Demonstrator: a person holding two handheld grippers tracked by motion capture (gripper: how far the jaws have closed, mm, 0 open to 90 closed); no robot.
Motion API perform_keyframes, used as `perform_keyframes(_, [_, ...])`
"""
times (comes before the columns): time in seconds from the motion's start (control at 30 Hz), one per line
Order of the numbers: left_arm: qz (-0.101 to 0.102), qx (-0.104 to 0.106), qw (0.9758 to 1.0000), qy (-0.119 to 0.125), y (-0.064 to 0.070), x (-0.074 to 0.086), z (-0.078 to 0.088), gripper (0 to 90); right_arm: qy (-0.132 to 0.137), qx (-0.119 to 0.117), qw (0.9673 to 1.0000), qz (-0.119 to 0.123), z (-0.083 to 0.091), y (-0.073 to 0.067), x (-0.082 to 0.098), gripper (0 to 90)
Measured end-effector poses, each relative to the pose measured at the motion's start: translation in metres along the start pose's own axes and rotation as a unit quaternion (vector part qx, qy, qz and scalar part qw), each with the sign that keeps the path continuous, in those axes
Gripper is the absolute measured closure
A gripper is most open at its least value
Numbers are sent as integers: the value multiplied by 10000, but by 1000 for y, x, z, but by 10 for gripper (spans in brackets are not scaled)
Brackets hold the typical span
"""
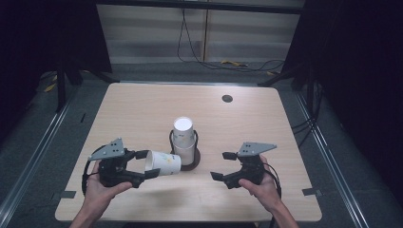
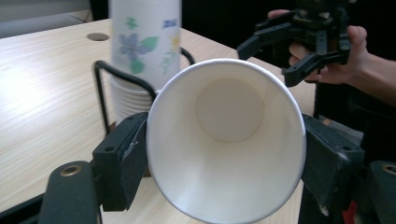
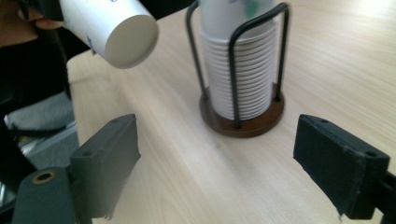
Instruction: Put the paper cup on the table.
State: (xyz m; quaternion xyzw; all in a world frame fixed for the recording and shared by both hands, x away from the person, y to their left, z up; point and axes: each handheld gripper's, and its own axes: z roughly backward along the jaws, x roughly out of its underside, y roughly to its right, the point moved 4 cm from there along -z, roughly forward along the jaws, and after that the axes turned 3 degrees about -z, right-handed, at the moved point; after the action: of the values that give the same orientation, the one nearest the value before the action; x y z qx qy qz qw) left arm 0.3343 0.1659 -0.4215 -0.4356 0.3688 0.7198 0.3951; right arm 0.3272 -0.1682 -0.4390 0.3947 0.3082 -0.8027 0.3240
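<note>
A white paper cup [image 1: 163, 163] with a flower print lies sideways in my left gripper [image 1: 146, 164], which is shut on its rim end; its open mouth [image 2: 226, 140] faces that gripper's camera and its base [image 3: 131, 40] points toward the right. A stack of matching cups [image 1: 184, 140] stands upside down in a black wire holder with a round brown base [image 3: 243, 122] at the table's middle. My right gripper [image 1: 222, 165] is open, held just right of the holder, with nothing between its jaws.
The light wooden table [image 1: 142, 109] has a round cable hole [image 1: 227, 98] at the far right. Cables trail on the floor behind the table. Dark frame legs stand at both back corners.
</note>
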Motion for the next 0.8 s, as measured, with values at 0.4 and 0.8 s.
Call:
perform_keyframes(0.4, [134, -529, 9983, -189, -17, 2, 18, 246, 81, 202, 9995, -209, 9, 11, 10, 140])
perform_keyframes(0.8, [286, -985, 9945, -188, -38, -8, 39, 246, 61, 188, 9996, -215, 8, 12, 11, 146])
